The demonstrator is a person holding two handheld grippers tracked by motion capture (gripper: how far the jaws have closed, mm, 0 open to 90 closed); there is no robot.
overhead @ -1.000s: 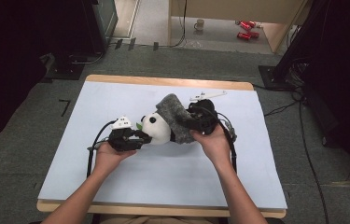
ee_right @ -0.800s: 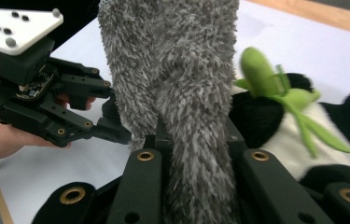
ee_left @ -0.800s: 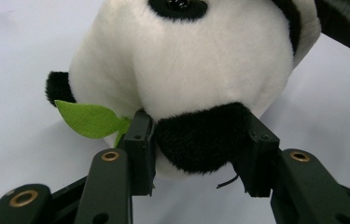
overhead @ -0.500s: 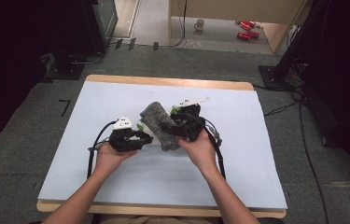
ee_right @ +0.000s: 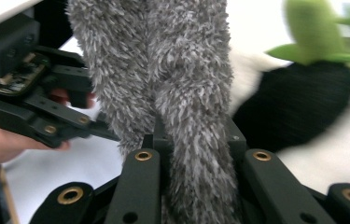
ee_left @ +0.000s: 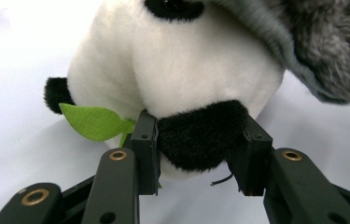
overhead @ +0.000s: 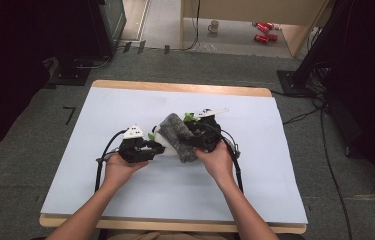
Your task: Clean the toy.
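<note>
My left gripper point(ee_left: 196, 149) is clamped on the panda plush's point(ee_left: 172, 70) black paw, jaws just closing tighter w/ the paw between them. My right gripper point(ee_right: 193, 149) pinches the grey fuzzy cloth point(ee_right: 163, 70), draped over the panda's far side at mid-counter point(overhead: 100, 110). Cloth's long axis runs away from the right gripper, toward the left gripper, so the right hand does the pulling. No containers around.

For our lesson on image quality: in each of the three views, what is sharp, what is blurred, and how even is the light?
High view: evenly lit white table, dark room edges. Left gripper view: sharp panda toy fur, gripper's jaws crisp. Right gripper view: grey fuzzy cloth fairly sharp, green leaf and black fur beyond smeared and out of focus.
</note>
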